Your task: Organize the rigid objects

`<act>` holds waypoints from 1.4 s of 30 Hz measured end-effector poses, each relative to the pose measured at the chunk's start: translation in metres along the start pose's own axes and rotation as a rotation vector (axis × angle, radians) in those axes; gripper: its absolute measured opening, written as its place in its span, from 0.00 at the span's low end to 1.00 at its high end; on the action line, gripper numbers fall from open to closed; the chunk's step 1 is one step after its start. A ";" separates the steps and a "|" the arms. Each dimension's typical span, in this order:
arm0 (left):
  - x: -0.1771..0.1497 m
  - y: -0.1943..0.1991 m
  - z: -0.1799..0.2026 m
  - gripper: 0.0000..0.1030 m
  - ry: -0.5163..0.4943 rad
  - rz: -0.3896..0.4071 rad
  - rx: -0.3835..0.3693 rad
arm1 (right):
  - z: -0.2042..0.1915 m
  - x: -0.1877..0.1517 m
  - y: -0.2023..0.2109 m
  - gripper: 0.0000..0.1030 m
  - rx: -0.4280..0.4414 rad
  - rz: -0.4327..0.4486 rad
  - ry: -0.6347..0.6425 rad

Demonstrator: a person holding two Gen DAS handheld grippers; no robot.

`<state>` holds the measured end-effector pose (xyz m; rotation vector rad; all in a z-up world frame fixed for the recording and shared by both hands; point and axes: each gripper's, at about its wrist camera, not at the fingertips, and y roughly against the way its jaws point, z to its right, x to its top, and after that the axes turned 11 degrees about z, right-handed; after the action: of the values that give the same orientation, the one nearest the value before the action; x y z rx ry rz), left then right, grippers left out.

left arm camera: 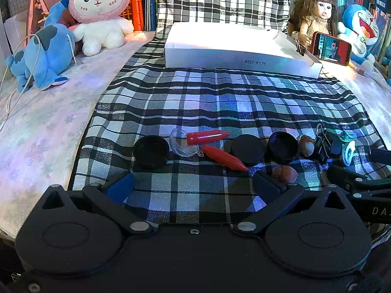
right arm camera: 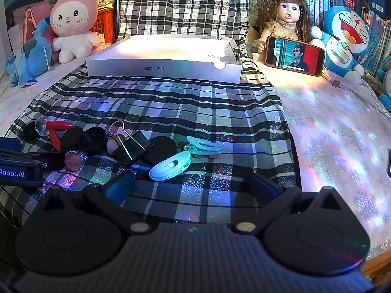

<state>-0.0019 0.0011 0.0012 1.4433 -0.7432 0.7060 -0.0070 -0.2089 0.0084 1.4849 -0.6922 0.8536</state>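
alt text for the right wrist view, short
The open right gripper hovers over a plaid cloth, nearest a light blue hair clip among small black caps, a binder clip and red caps. A white box sits beyond.

Both cameras sit low over the near edge of the checked cloth (left arm camera: 195,102), each looking forward along its own fingers toward the white box (left arm camera: 234,56) at the cloth's far edge and the toys and bookshelves behind it.

The left wrist view stands toward the near left corner, close to the row of small items, with a black cap (left arm camera: 151,151) just ahead.

The right wrist view stands further right, close over a pale blue clip (right arm camera: 171,166).

Both views share the box, the phone (right arm camera: 295,55), the doll (right arm camera: 283,19), the pink rabbit plush (left arm camera: 100,12) and the black binder clip (right arm camera: 132,146). Each sees the other gripper at its side edge.
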 end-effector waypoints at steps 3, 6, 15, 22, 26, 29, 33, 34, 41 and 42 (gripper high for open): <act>0.000 0.000 0.000 1.00 0.000 0.001 0.000 | 0.000 0.000 0.000 1.00 0.001 0.001 0.000; 0.000 0.000 0.000 1.00 0.000 0.001 0.000 | 0.000 0.000 0.001 1.00 0.000 0.001 0.000; 0.000 0.001 0.000 1.00 -0.002 0.003 -0.002 | 0.000 -0.001 0.001 1.00 0.001 0.007 -0.001; -0.001 0.003 0.001 1.00 -0.007 0.033 -0.005 | 0.003 -0.005 0.004 1.00 0.029 0.055 0.006; -0.003 0.004 0.002 1.00 -0.008 0.049 -0.005 | 0.003 -0.007 0.004 1.00 0.031 0.065 0.007; -0.004 0.004 0.001 1.00 -0.008 0.051 -0.007 | 0.004 -0.009 0.004 1.00 0.036 0.080 0.008; -0.003 0.005 0.001 1.00 -0.010 0.046 -0.011 | 0.005 -0.013 0.006 1.00 0.048 0.111 0.015; -0.002 0.005 0.001 1.00 -0.011 0.043 -0.013 | 0.005 -0.013 0.006 1.00 0.052 0.114 0.022; -0.007 0.019 0.001 0.72 -0.017 0.091 -0.055 | 0.005 -0.013 0.015 0.91 0.087 0.151 0.086; -0.006 0.020 0.001 0.66 -0.015 0.095 -0.063 | 0.004 -0.013 0.017 0.89 0.094 0.160 0.109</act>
<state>-0.0221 0.0007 0.0083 1.3647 -0.8425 0.7386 -0.0278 -0.2149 0.0065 1.4681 -0.7049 1.0939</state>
